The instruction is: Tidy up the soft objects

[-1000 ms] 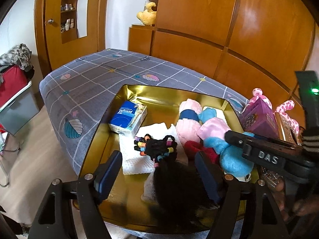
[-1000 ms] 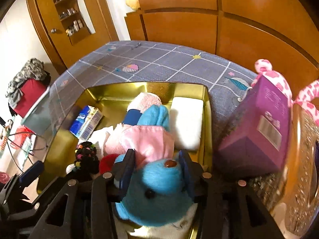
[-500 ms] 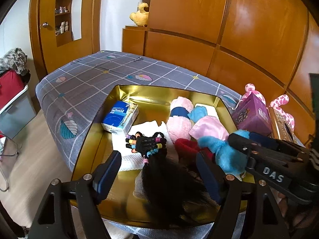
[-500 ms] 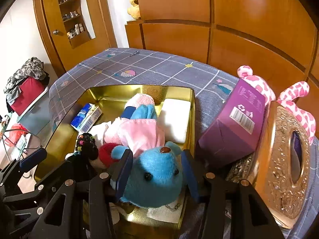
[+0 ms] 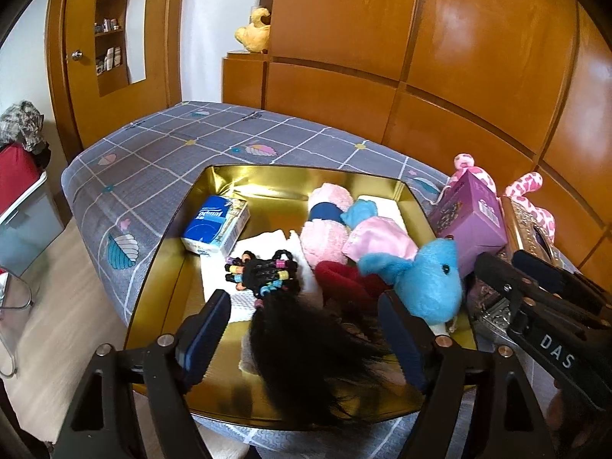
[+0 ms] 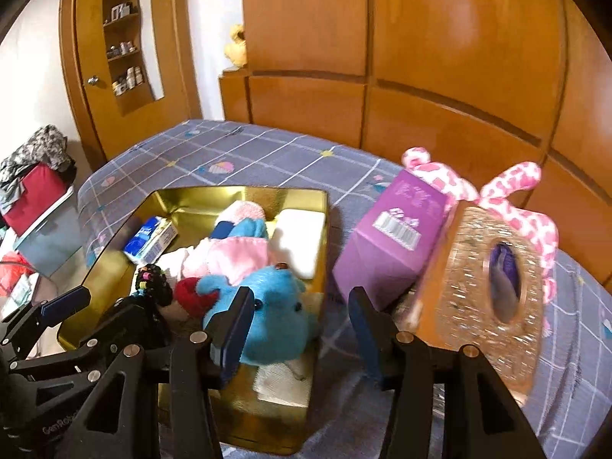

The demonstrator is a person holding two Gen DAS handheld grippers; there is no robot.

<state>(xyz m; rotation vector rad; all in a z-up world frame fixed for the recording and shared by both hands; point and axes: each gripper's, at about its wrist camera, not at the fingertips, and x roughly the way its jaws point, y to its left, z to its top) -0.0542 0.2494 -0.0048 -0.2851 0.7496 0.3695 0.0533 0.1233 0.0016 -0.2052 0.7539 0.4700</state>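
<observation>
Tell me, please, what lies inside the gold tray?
Inside the gold tray: a blue tissue pack, a blue plush toy, a pink plush, a black-haired doll, a white pad. Whatever lies beneath them is covered.

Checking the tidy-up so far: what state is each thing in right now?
Gold metal tray: on bed, holding toys.
Blue plush toy: lying in tray, released.
Black doll hair: between left gripper pads, jaws opening.
Right gripper: open, empty.
Purple cardboard box: on bed, closed.
Blue tissue pack: lying in tray.
</observation>
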